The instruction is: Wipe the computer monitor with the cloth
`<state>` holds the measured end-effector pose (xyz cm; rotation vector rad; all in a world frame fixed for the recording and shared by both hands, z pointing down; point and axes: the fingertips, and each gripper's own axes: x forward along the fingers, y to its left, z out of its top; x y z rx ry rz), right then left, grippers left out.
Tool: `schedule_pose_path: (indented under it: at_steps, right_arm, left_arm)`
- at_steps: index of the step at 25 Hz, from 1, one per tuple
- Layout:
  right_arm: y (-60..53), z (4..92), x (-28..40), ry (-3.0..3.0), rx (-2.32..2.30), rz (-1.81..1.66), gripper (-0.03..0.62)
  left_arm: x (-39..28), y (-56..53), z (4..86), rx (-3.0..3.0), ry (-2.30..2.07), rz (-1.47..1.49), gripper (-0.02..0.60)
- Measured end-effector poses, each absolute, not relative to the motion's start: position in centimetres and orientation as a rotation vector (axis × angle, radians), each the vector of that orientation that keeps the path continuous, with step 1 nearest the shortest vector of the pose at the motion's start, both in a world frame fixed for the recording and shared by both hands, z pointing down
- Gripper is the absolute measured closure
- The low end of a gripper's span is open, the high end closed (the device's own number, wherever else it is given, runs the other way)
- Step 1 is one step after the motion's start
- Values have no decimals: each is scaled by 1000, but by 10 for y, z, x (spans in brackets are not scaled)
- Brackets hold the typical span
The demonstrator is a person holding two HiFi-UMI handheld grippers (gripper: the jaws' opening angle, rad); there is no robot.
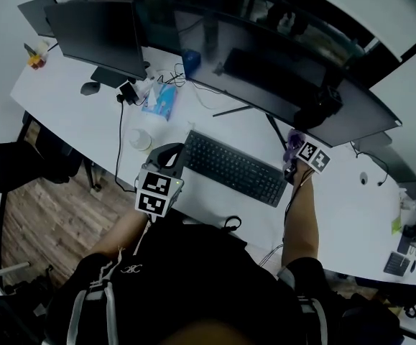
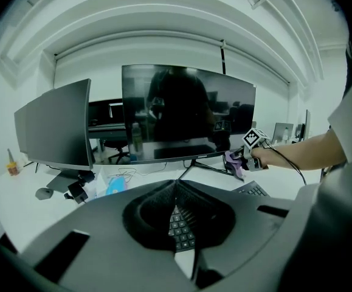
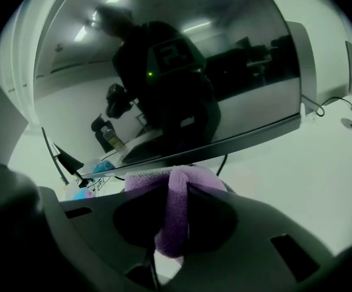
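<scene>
Your right gripper [image 3: 176, 186] is clamped on a folded purple fleecy cloth [image 3: 172, 221]. The cloth stands up between the jaws, just under the bottom edge of the wide curved black monitor [image 3: 163, 72]. You cannot tell from here whether cloth and screen touch. Beyond the jaws, a dark cable drops from behind the screen to the white desk [image 3: 321, 163], which lies bare to this gripper's right.

To its left, the flat black keyboard [image 1: 233, 167] lies between your two grippers, in front of the monitor's thin stand legs. Your left gripper [image 2: 177, 184] has its jaws pressed together on nothing, above the desk near the keyboard's left end.

Further left of that gripper are a white round tub [image 1: 139, 139], a blue packet [image 1: 161, 100] among loose black cables, a dark mouse [image 1: 90, 88] and a smaller second black monitor [image 1: 100, 34]. Past the desk's left edge is brown wood-plank floor [image 1: 57, 214].
</scene>
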<state>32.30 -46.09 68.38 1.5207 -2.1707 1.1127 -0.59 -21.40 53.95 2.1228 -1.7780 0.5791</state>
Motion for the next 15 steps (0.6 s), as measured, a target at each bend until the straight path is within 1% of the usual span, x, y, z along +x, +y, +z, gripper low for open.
schedule_pose_path:
  at_steps: [5,15]
  right_arm:
    - [-461,685,269,-2189,1431,1078,510]
    - [-461,684,185,-2174,1333,980,511]
  left_arm:
    - [-40,-206,535,2081,-1827,555,568]
    - [-121,-190,503,1993,-2015,427,568]
